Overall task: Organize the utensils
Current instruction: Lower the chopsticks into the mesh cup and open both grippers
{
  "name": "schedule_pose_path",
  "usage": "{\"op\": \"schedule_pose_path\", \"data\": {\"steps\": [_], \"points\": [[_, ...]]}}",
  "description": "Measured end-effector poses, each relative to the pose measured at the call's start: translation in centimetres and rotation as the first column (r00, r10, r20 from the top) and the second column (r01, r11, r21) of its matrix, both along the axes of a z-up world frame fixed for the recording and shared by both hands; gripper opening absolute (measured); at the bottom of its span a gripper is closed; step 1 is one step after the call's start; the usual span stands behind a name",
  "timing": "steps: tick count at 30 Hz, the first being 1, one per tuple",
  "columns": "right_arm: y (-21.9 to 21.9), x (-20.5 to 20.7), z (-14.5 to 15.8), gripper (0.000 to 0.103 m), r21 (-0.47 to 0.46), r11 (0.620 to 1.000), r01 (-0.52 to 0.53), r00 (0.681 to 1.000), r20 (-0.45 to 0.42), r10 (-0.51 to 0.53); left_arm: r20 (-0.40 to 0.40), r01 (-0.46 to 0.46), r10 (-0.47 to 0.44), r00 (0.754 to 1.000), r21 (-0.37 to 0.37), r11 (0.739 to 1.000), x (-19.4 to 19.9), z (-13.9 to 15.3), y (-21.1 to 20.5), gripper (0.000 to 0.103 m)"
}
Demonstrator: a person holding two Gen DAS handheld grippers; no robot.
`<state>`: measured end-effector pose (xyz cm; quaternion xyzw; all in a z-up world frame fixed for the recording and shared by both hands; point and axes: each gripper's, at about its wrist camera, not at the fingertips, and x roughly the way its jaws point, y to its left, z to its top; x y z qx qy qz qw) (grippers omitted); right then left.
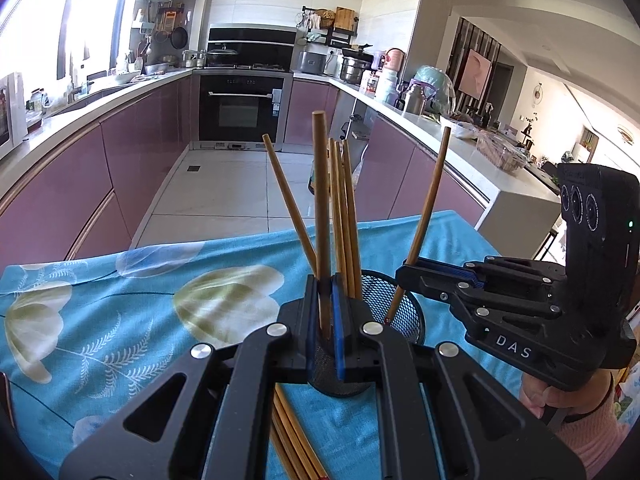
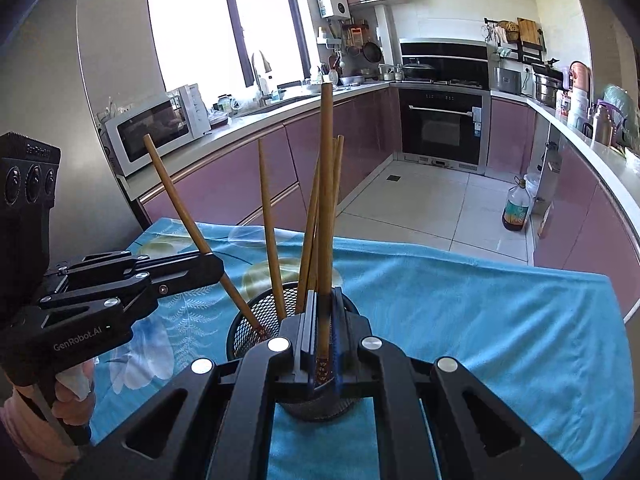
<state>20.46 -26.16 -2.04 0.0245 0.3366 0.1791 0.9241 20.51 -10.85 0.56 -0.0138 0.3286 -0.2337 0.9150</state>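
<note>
A black mesh cup (image 2: 256, 320) stands on the blue floral cloth (image 2: 480, 300) with several wooden chopsticks upright in it. My left gripper (image 1: 326, 308) is shut on a chopstick (image 1: 322, 200) that stands almost upright; its patterned lower end reaches inside the cup's rim. My right gripper (image 2: 322, 320) is shut on another chopstick (image 2: 326, 200), whose patterned end hangs over the cup. In the left wrist view the right gripper (image 1: 408, 276) comes in from the right, its chopstick (image 1: 430, 200) slanting down into the mesh cup (image 1: 400, 308). In the right wrist view the left gripper (image 2: 212, 268) comes in from the left.
Several loose chopsticks (image 1: 292, 432) lie on the cloth (image 1: 120, 300) under my left gripper. Beyond the table's far edge is tiled floor between purple kitchen cabinets, with an oil bottle (image 2: 516, 210) on it. A microwave (image 2: 156, 128) sits on the left counter.
</note>
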Motion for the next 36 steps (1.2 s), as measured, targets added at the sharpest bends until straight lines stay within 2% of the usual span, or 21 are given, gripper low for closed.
{"op": "schedule_pose_path", "data": {"steps": [16, 19, 29, 36], "points": [[-0.5, 1.1, -0.8, 0.008, 0.030, 0.999, 0.020, 0.999, -0.026, -0.019, -0.018, -0.024, 0.024, 1.000, 0.014, 1.000, 2.0, -1.2, -0.6, 0.009], [-0.5, 1.0, -0.8, 0.008, 0.037, 0.999, 0.022, 1.000, -0.023, -0.021, -0.013, -0.029, 0.029, 0.999, 0.007, 1.000, 1.8, -1.2, -0.4, 0.014], [-0.5, -0.7, -0.2, 0.025, 0.056, 0.998, 0.007, 1.000, 0.011, -0.008, 0.041, -0.061, 0.061, 0.997, 0.002, 0.998, -0.3, -0.6, 1.4, 0.026], [-0.1, -2.7, 0.3, 0.031, 0.059, 0.998, -0.019, 0.999, 0.039, 0.016, 0.068, -0.093, 0.092, 0.993, 0.005, 0.996, -2.4, -0.3, 2.8, 0.039]]}}
